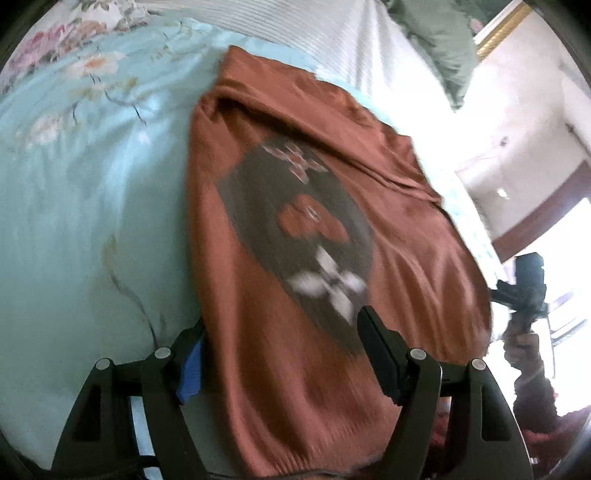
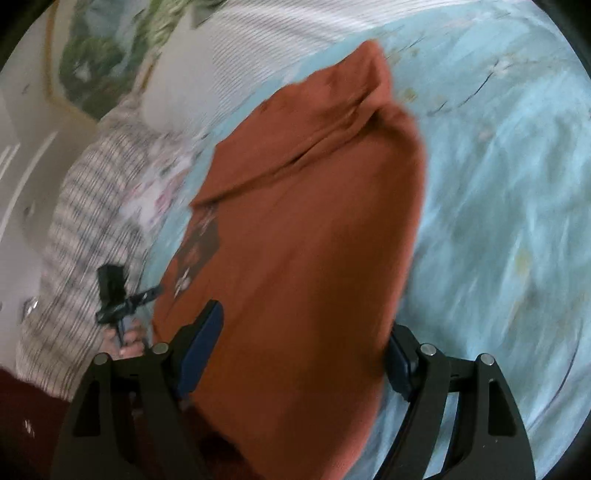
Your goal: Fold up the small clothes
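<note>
A rust-orange small shirt (image 1: 295,229) with a dark printed patch (image 1: 295,229) lies on the light blue floral bedspread (image 1: 74,221). My left gripper (image 1: 280,354) is open, its jaws wide apart either side of the shirt's near edge, the cloth lying between them. In the right wrist view the same shirt (image 2: 314,240) fills the middle, partly folded over so plain fabric covers most of the print. My right gripper (image 2: 306,354) is open too, jaws straddling the shirt's near end. The right gripper shows in the left wrist view (image 1: 528,288), and the left gripper in the right wrist view (image 2: 118,291).
A white striped pillow or sheet (image 1: 332,33) lies at the head of the bed. A checked garment (image 2: 85,240) lies beside the shirt at the bed's edge. A framed picture (image 2: 103,55) hangs on the wall. Both views are motion-blurred.
</note>
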`<state>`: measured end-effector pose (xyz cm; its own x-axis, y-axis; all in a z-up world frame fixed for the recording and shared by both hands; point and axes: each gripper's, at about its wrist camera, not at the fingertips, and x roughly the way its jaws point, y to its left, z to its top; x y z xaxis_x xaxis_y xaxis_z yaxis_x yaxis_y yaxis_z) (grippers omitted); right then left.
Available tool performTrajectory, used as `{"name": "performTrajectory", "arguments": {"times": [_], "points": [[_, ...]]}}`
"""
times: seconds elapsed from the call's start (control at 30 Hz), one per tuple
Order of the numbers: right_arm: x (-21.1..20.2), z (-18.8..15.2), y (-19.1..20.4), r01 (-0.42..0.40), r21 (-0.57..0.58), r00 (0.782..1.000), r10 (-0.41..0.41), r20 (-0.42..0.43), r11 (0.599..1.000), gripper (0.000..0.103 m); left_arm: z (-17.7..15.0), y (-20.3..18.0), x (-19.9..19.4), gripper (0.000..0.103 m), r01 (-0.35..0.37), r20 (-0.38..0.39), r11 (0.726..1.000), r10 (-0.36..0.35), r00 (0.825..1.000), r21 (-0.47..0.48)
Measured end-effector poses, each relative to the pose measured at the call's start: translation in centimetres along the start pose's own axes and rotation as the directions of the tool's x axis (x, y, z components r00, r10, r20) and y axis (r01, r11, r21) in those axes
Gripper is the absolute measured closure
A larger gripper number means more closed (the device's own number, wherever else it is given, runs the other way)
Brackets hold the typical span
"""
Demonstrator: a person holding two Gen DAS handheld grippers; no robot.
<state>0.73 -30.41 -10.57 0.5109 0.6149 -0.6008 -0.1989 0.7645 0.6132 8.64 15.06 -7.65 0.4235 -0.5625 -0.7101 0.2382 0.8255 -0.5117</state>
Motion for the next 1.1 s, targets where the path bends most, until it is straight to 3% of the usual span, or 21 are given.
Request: {"name": "performTrajectory", "arguments": {"times": [0.2, 0.23, 0.27, 0.37, 0.43, 0.5, 0.57, 0.67, 0.77, 0.93, 1.1], "points": [[-0.7, -4.8, 3.0, -0.018, -0.070, 0.999, 0.016, -0.036, 0.997, 0.025, -4.7, -1.6, -2.0, 0.030, 0.063, -0.008, 0.998, -0.063, 0.998, 0.028], [-0.7, -5.3, 3.3, -0.012, -0.081, 0.999, 0.009, -0.038, 0.997, 0.027, -5.1, -1.7, -2.1, 0.031, 0.068, -0.011, 0.997, -0.067, 0.998, 0.028], [-0.6, -5.6, 3.5, 0.000, -0.086, 0.999, -0.003, -0.040, 0.996, 0.036, -5.6, -1.8, -2.2, 0.032, 0.072, -0.016, 0.997, -0.072, 0.997, 0.026], [-0.6, -6.1, 3.0, 0.028, -0.069, 0.999, -0.031, -0.044, 0.997, 0.061, -6.4, -1.9, -2.1, 0.057, 0.054, -0.020, 0.998, -0.053, 0.998, 0.031], [-0.6, -6.2, 2.5, 0.038, -0.048, 0.999, -0.039, -0.035, 0.998, 0.076, -6.4, -1.4, -2.2, 0.087, 0.035, -0.014, 0.999, -0.034, 0.999, 0.026], [-0.9, -6.2, 1.8, 0.046, -0.024, 0.999, -0.047, -0.025, 0.999, 0.093, -6.4, -0.8, -2.3, 0.093, 0.037, -0.010, 0.999, -0.037, 0.999, 0.001], [-1.5, -6.3, 1.9, 0.042, -0.026, 0.999, -0.042, 0.004, 0.999, 0.095, -6.5, -0.7, -2.8, 0.095, 0.029, 0.005, 1.000, -0.029, 1.000, 0.003], [-2.9, -6.2, 2.0, -0.028, -0.006, 0.997, 0.028, 0.076, 1.000, 0.095, -6.6, -1.3, -4.1, 0.096, 0.010, 0.051, 1.000, -0.010, 0.999, 0.012], [-4.3, -5.7, 2.0, -0.093, 0.002, 0.985, 0.091, 0.145, 0.996, 0.095, -6.0, -1.6, -6.0, 0.097, 0.048, 0.131, 0.999, -0.044, 0.990, -0.024], [-4.9, -3.4, 3.1, -0.116, -0.025, 0.971, 0.119, 0.207, 0.993, 0.095, -3.0, -3.0, -8.9, 0.098, 0.102, 0.278, 0.995, -0.093, 0.956, -0.021], [-5.7, 1.5, 3.5, -0.085, -0.055, 0.947, 0.098, 0.307, 0.995, 0.096, 2.5, -3.9, -8.8, 0.098, 0.120, 0.378, 0.993, -0.104, 0.920, -0.018]]}}
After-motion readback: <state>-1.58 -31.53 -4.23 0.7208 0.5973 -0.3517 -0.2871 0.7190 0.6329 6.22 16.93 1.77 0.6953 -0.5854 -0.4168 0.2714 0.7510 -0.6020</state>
